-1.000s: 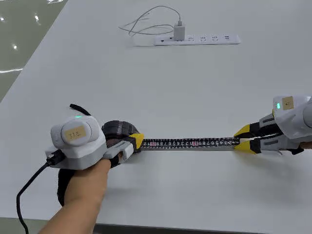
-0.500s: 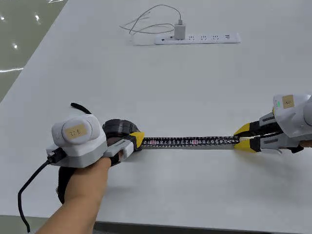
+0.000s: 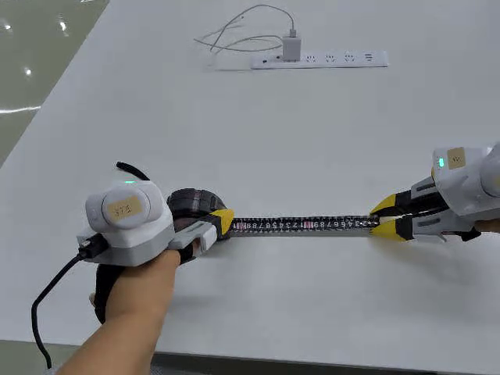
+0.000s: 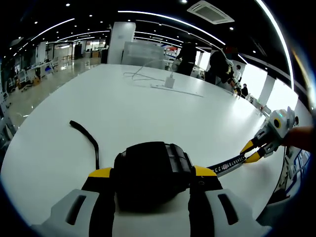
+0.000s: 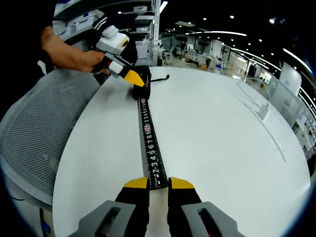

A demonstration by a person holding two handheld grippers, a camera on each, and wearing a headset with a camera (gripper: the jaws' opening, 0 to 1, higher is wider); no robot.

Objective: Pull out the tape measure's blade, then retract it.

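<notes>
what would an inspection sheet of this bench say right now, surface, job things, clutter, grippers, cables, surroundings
surface: white table, plain
job's things: black tape measure on the table, blade drawn out toward the right, black strap behind it
clutter: white power strip on the far side
grippers: left gripper shut on the tape measure; right gripper shut on the blade's end
cables: white charger in the strip, with a looped white cable; black cable from the left gripper
surroundings: glossy floor; mesh chair

Smooth matt white table, matt black tape measure case — its blade dark, faintly glossy.
</notes>
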